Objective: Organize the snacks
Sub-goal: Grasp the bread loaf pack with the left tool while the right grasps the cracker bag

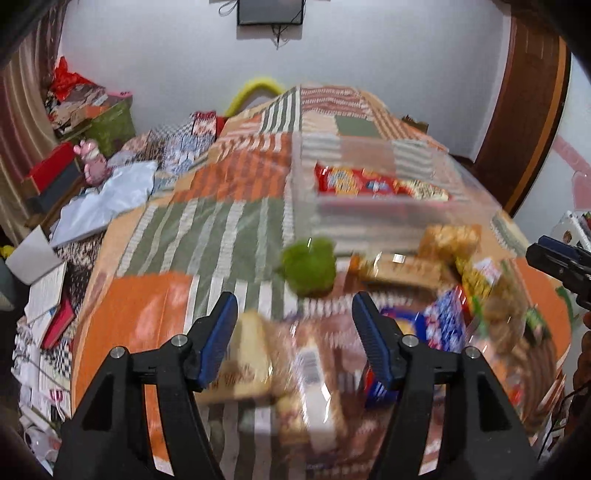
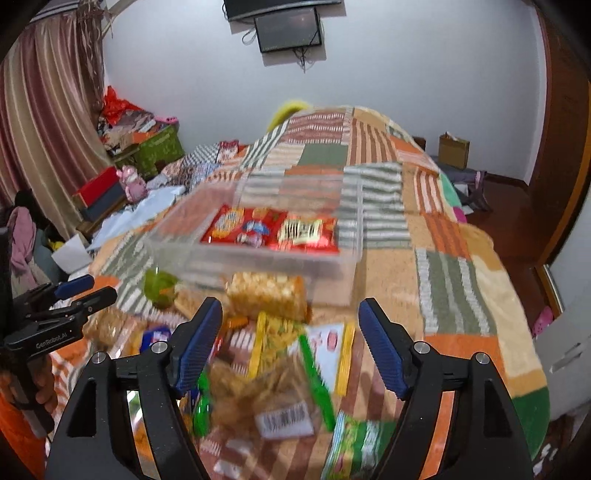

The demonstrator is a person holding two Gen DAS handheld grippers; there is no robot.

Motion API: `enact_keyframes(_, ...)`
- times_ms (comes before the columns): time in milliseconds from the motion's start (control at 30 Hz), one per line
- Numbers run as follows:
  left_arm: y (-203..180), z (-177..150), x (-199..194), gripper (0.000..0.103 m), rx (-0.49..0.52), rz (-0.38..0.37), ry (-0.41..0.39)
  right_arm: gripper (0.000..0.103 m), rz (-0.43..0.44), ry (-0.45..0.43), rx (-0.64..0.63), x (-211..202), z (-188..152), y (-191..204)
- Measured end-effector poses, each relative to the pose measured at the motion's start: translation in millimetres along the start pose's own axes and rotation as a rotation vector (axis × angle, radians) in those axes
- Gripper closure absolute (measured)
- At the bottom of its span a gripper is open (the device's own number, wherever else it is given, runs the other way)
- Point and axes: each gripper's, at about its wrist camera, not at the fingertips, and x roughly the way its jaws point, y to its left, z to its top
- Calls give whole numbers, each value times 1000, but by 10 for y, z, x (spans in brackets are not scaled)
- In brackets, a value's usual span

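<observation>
A clear plastic box (image 1: pixel 388 208) (image 2: pixel 258 258) stands on the patchwork blanket with red snack packets (image 1: pixel 354 181) (image 2: pixel 273 230) lying flat inside. In front of it lies a blurred pile of loose snacks: a green round thing (image 1: pixel 308 267) (image 2: pixel 160 286), an orange crispy pack (image 1: pixel 448 240) (image 2: pixel 267 295) and a blue packet (image 1: pixel 443 321). My left gripper (image 1: pixel 294 299) (image 2: pixel 88 291) hovers open over a brown packet with a barcode (image 1: pixel 310 365). My right gripper (image 2: pixel 290 302) (image 1: pixel 550 251) hovers open over a barcoded bag of brown snacks (image 2: pixel 280 406) and a yellow-edged packet (image 2: pixel 325 343). Neither gripper's pads touch anything.
The patchwork blanket (image 1: pixel 207 236) (image 2: pixel 454 280) covers a bed. To the left, the floor holds books, boxes (image 1: pixel 51 173), white sheets and a pink toy (image 1: pixel 92 162). A dark screen (image 2: pixel 288 31) hangs on the far wall. A brown door (image 1: pixel 532 110) is on the right.
</observation>
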Motion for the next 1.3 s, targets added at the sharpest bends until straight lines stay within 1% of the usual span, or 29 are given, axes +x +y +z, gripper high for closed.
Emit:
enact_keyframes(200,160,-261,-16,39,-32,7,41,29,11,71,-11,66,-240,57)
enact_keyframes(300,242,-355,-26,31,-66,15,48,29,33,98,-23,94,-326,115)
enact_keyframes(400,247,-410,-45,30,-57,37,44,25,32,117,-42,142,-378,175)
enact_keyframes(567,317,-391,-56,30,-79,36,37,19,22,138,-59,213,-431,221)
enact_keyframes(667,431,-352,0,26,-129,45,44,19,17,141,-57,224,-442,215)
enact_keyframes(700,471,-349,29,24,-151,33,51,19,15,143,-52,237,-443,193)
enact_keyframes(767,534,-345,82,23,-188,12,61,18,15,147,-40,257,-442,171)
enact_keyframes(900,474,-346,117,23,-156,37,48,16,48,138,-3,268,-453,110)
enact_keyframes(967,437,-351,151,23,-135,56,47,18,55,132,2,274,-451,97)
enact_keyframes(1033,431,-361,179,23,-129,60,46,18,57,127,2,275,-453,97)
enact_keyframes(1133,467,-347,228,21,-147,44,46,23,51,117,-1,266,-451,104)
enact_keyframes(1233,549,-331,299,21,-183,9,72,29,58,107,1,252,-434,97)
enact_keyframes(1300,595,-335,358,20,-206,-1,92,30,58,104,2,244,-427,85)
